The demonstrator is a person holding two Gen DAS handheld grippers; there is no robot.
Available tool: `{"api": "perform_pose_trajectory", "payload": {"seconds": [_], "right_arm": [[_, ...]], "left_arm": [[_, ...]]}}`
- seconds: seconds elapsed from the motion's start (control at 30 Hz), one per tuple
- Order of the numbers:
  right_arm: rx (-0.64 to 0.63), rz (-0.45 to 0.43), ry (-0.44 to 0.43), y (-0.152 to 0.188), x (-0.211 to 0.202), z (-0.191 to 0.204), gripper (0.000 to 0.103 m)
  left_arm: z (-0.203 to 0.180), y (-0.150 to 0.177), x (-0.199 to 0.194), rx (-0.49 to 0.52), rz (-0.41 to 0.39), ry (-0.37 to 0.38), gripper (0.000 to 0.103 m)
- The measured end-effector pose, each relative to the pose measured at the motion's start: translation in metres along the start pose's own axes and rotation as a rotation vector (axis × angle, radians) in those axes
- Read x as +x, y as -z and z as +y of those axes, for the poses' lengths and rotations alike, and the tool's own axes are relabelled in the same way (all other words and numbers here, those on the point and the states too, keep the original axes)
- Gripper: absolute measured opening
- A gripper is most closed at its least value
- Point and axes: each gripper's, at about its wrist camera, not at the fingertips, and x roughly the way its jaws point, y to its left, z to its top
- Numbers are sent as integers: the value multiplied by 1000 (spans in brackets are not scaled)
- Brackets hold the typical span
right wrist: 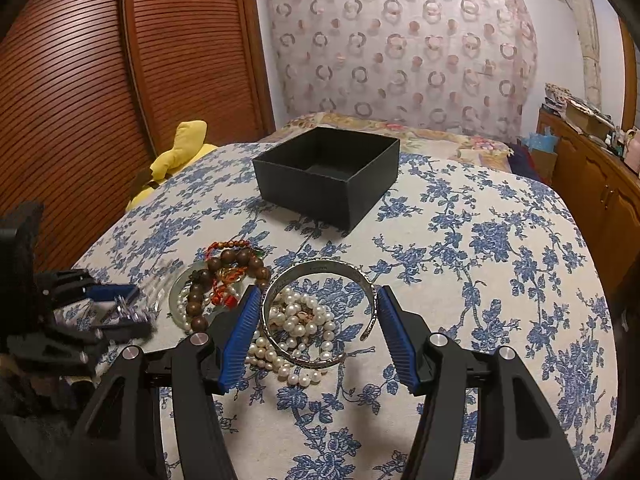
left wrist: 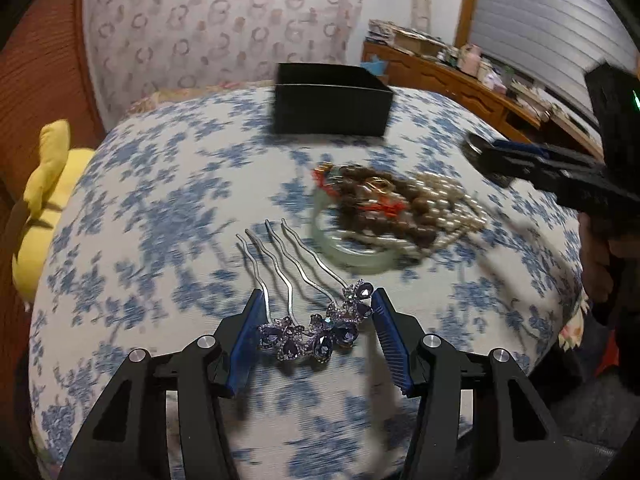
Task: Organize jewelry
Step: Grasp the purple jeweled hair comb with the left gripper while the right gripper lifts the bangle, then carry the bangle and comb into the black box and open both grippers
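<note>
My left gripper (left wrist: 318,304) is shut on a silver hair comb (left wrist: 316,330) with purple stones, its prongs pointing forward, held above the cloth. My right gripper (right wrist: 318,298) is shut on a silver cuff bracelet (right wrist: 320,312), with a pearl necklace (right wrist: 298,334) below it. A pile of jewelry (left wrist: 384,208) holds brown wooden beads (right wrist: 208,284), red cord and a pale green bangle (left wrist: 352,254). An open black box (right wrist: 328,176) stands farther back, also seen in the left wrist view (left wrist: 332,102). The right gripper's body shows at right (left wrist: 552,168).
A blue-flowered cloth (right wrist: 480,264) covers the table. A yellow plush toy (right wrist: 180,152) lies at the left edge. A wooden slatted door (right wrist: 80,100) is at left, a wooden cabinet (right wrist: 600,184) with clutter at right, a bed behind.
</note>
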Motion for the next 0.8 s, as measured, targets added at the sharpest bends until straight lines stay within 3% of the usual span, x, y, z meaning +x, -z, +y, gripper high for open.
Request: {"api": "perform_pose_trajectory", "payload": {"seconds": [0.23,0.53,0.8], "right_arm": [[-7,5,-7,-1,4,4,62],[-49,-33,-7,-28,12,2,62],[-81,-73,6,-63,30,-10,62]], "left_arm": [[25,-15,-10,-51,-52,-9,52],[21,-60,-9,-3,-123,-9,52],[13,-112,15,38,-161,16,52]]}}
